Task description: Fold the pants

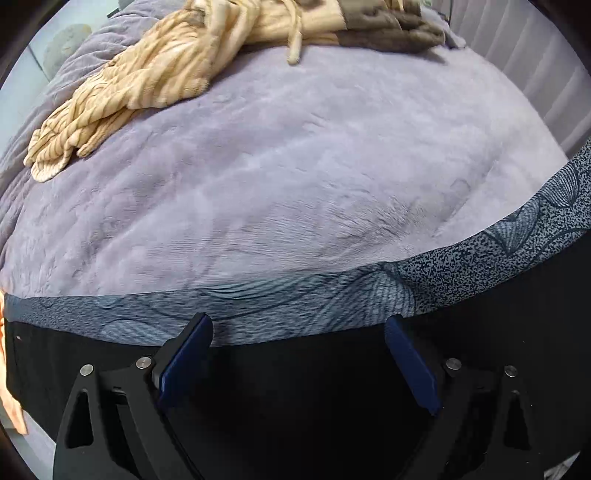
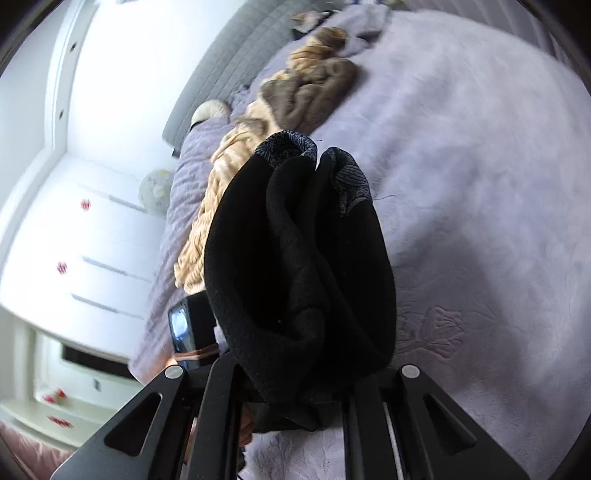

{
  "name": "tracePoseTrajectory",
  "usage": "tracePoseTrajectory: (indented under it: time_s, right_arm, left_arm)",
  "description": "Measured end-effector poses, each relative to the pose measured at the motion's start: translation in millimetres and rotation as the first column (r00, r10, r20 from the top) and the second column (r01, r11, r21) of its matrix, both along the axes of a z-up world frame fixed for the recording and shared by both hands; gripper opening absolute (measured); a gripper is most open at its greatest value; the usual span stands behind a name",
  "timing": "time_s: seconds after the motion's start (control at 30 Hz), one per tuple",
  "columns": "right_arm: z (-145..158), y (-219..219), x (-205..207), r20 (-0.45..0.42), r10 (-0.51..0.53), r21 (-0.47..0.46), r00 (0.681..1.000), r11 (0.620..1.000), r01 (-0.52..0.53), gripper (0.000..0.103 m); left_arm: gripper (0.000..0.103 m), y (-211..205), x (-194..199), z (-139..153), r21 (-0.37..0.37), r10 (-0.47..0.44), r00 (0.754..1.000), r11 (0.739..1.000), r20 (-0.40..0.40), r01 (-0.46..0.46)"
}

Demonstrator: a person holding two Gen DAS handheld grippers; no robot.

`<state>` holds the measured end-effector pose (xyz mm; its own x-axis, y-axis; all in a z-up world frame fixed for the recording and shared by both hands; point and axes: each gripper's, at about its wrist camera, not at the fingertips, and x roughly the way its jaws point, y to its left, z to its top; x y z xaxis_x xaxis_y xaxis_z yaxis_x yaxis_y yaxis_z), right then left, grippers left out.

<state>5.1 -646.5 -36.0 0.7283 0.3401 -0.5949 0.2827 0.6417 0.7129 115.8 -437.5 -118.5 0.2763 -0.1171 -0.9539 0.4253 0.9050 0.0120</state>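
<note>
The black pants (image 1: 295, 369) with a blue-grey patterned waistband (image 1: 332, 295) stretch across the bottom of the left wrist view, over the lilac bedspread (image 1: 277, 184). My left gripper (image 1: 299, 328) is open, its blue pads (image 1: 188, 358) spread just above the black cloth and touching nothing. In the right wrist view my right gripper (image 2: 295, 398) is shut on a bunched part of the black pants (image 2: 295, 266), held above the bed; its fingertips are hidden in the cloth. The patterned waistband (image 2: 284, 147) shows at the top of the bunch.
A cream striped garment (image 1: 147, 81) and a brown garment (image 1: 388, 29) lie crumpled at the far side of the bed. The bedspread (image 2: 480, 184) fills the right wrist view. White drawers (image 2: 74, 240) and a grey headboard (image 2: 229, 62) stand to the left.
</note>
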Motion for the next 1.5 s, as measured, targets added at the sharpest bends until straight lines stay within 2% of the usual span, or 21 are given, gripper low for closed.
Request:
tracePoseTrajectory:
  time_s: [0.13, 0.23, 0.37, 0.47, 0.53, 0.6, 0.67, 0.73, 0.77, 0.8, 0.83, 0.87, 0.93, 1.0, 1.07, 1.17, 1.3, 1.37, 1.43, 1.47, 1.5]
  right_arm:
    - [23.9, 61.3, 23.7, -0.024, 0.127, -0.143, 0.992, 0.981, -0.129, 0.013]
    - [21.3, 121.5, 51.7, -0.062, 0.217, -0.221, 0.974, 0.949, -0.225, 0.013]
    - [-20.5, 196.4, 91.4, -0.186, 0.286, -0.256, 0.94, 0.909, -0.328, 0.015]
    - [-64.3, 249.8, 120.3, -0.327, 0.299, -0.307, 0.897, 0.864, -0.4, 0.025]
    - [-86.9, 281.9, 129.6, -0.424, 0.257, -0.394, 0.868, 0.811, -0.433, 0.034]
    - [-92.1, 311.2, 133.3, -0.49, 0.219, -0.509, 0.844, 0.714, -0.48, 0.046]
    - [-81.5, 338.2, 132.1, -0.504, 0.247, -0.573, 0.828, 0.621, -0.534, 0.057]
    - [-60.4, 359.2, 119.7, -0.475, 0.315, -0.608, 0.822, 0.557, -0.565, 0.061]
    - [-47.6, 362.1, 110.7, -0.447, 0.355, -0.604, 0.821, 0.557, -0.57, 0.061]
    - [-34.8, 357.7, 102.5, -0.407, 0.393, -0.569, 0.825, 0.597, -0.565, 0.061]
    - [-27.7, 349.9, 98.6, -0.364, 0.411, -0.522, 0.836, 0.653, -0.548, 0.061]
    - [-21.8, 332.7, 91.4, -0.312, 0.408, -0.437, 0.858, 0.74, -0.511, 0.061]
    - [-30.1, 272.9, 76.6, -0.257, 0.307, -0.172, 0.916, 0.918, -0.356, 0.061]
    - [-50.5, 231.5, 65.9, -0.284, 0.188, 0.038, 0.94, 0.982, -0.185, 0.061]
    - [-72.3, 193.4, 51.2, -0.332, 0.091, 0.14, 0.939, 0.989, -0.046, 0.061]
    - [-92.4, 167.6, 38.3, -0.318, 0.062, 0.26, 0.946, 0.965, 0.024, 0.06]
    - [-113.5, 163.7, 26.3, -0.351, 0.025, 0.334, 0.936, 0.937, 0.1, 0.06]
    - [-112.6, 167.4, 19.5, -0.343, 0.009, 0.344, 0.939, 0.932, 0.117, 0.06]
    - [-113.9, 165.2, 21.7, -0.322, -0.018, 0.349, 0.946, 0.927, 0.136, 0.057]
    - [-117.0, 162.6, 24.0, -0.313, -0.034, 0.362, 0.949, 0.92, 0.152, 0.052]
    - [-120.5, 160.5, 21.6, -0.312, -0.044, 0.372, 0.949, 0.913, 0.165, 0.038]
  left_arm:
    - [0.096, 43.0, 4.8, 21.7, -0.044, 0.022, 0.999, 0.999, 0.029, -0.021]
    - [0.096, 84.5, 13.3, 31.3, -0.039, 0.048, 0.997, 0.998, 0.065, -0.046]
    - [0.096, 155.0, 26.9, 41.3, -0.012, 0.132, 0.987, 0.991, 0.087, -0.132]
    - [0.096, 201.5, 32.2, 39.1, 0.023, 0.169, 0.982, 0.985, 0.085, -0.171]
    - [0.096, 222.9, 37.0, 34.6, 0.042, 0.183, 0.98, 0.982, 0.076, -0.186]
    - [0.096, 249.1, 34.1, 34.7, 0.045, 0.202, 0.978, 0.978, 0.062, -0.204]
    - [0.096, 264.1, 32.0, 35.3, 0.04, 0.217, 0.975, 0.975, 0.049, -0.219]
    - [0.096, 276.3, 30.4, 35.1, 0.024, 0.225, 0.974, 0.974, 0.03, -0.226]
    - [0.096, 281.1, 28.7, 35.4, 0.014, 0.22, 0.975, 0.975, 0.019, -0.22]
    - [0.096, 281.8, 27.4, 36.0, 0.005, 0.211, 0.977, 0.977, 0.01, -0.211]
    - [0.096, 282.5, 25.5, 37.3, -0.009, 0.201, 0.98, 0.979, -0.001, -0.201]
    - [0.096, 281.3, 21.7, 39.1, -0.029, 0.185, 0.983, 0.982, -0.018, -0.185]
    - [0.096, 270.5, 12.4, 41.3, -0.068, 0.13, 0.99, 0.989, -0.052, -0.134]
    - [0.096, 251.0, 1.0, 39.8, -0.103, 0.051, 0.995, 0.993, -0.083, -0.059]
    - [0.096, 231.0, -8.4, 35.2, -0.147, -0.015, 0.993, 0.989, -0.121, -0.003]
    - [0.095, 200.0, -18.7, 21.8, -0.212, -0.095, 0.978, 0.976, -0.188, 0.054]
    - [0.067, 170.3, -25.9, -0.7, -0.199, -0.135, 0.959, 0.976, -0.249, 0.085]
    - [0.066, 164.0, -27.0, -8.4, -0.175, -0.13, 0.956, 0.981, -0.264, 0.085]
    - [0.052, 161.1, -26.7, -11.1, -0.183, -0.132, 0.956, 0.979, -0.264, 0.084]
    - [0.044, 159.6, -25.6, -11.7, -0.2, -0.135, 0.952, 0.977, -0.276, 0.08]
    - [0.044, 157.8, -24.4, -11.5, -0.204, -0.129, 0.951, 0.976, -0.28, 0.072]
